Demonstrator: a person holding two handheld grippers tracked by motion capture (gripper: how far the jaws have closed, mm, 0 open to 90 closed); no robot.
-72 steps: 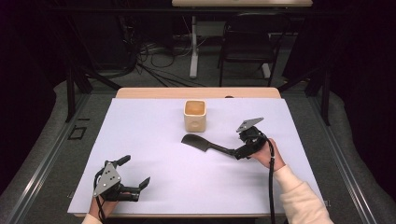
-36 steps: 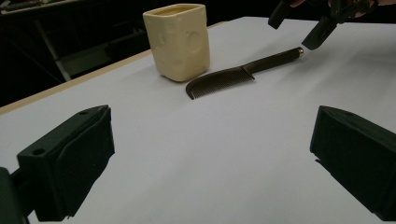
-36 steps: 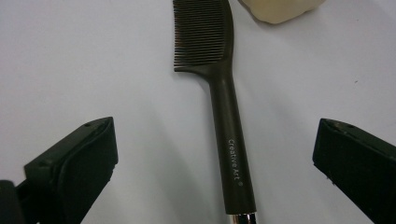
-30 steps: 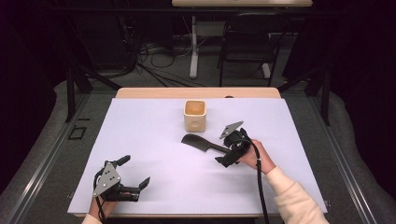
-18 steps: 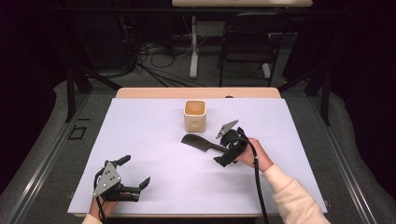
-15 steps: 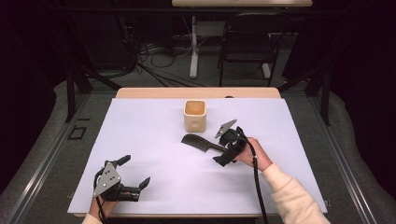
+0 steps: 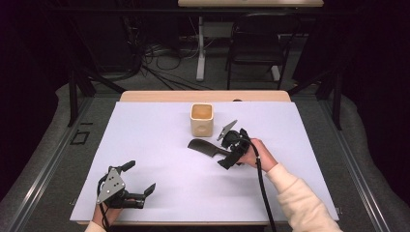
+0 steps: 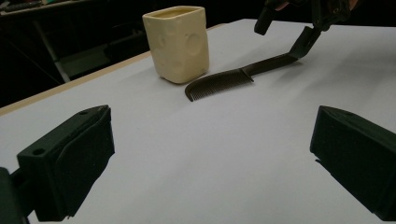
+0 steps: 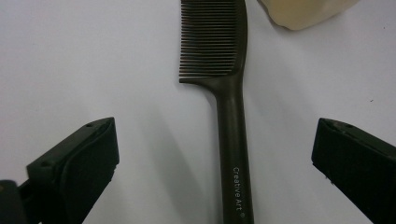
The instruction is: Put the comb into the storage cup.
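Both jaws of the right gripper [image 7: 231,153] are spread wide with the black comb [image 9: 232,126] handle lying flat dead center between them, not pinched, cream cup [image 7: 201,119] just past the comb's teeth, while the left gripper [image 7: 130,180] rests open near the table's [image 7: 300,140] front edge, bare white sheet all around it.
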